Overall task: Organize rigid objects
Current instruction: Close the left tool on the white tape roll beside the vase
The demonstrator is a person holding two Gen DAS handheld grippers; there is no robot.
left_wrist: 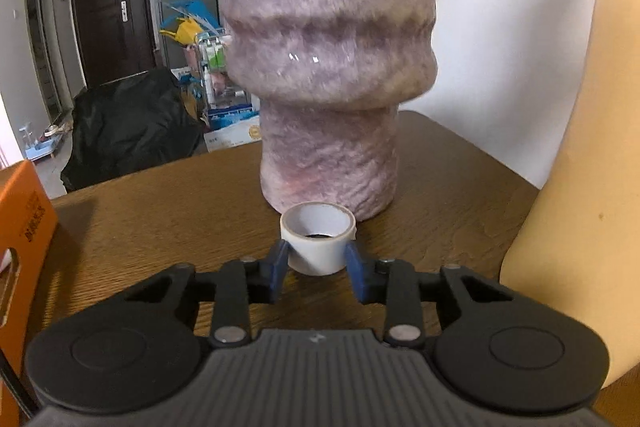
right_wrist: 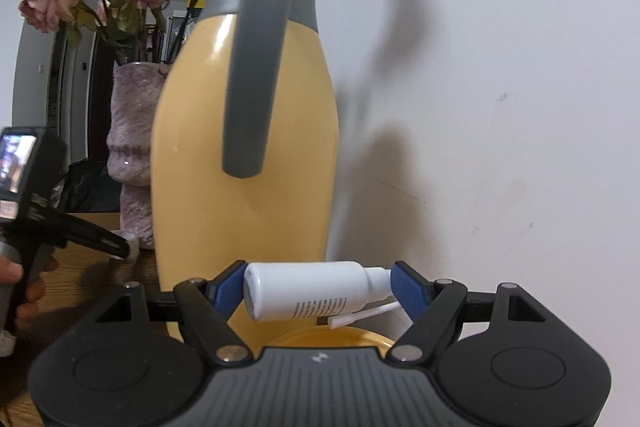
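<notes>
Left fingers (left_wrist: 280,269) clamp tape roll (left_wrist: 317,242) (right: spray bottle (right_wrist: 312,291)).

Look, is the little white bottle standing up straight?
No, the white bottle lies sideways, pinched end to end by the right gripper in front of the yellow jug.

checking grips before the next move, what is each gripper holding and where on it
Left gripper clamps the white tape roll by its outer sides. Right gripper holds the white spray bottle lengthwise, base on one pad, nozzle on the other.
</notes>
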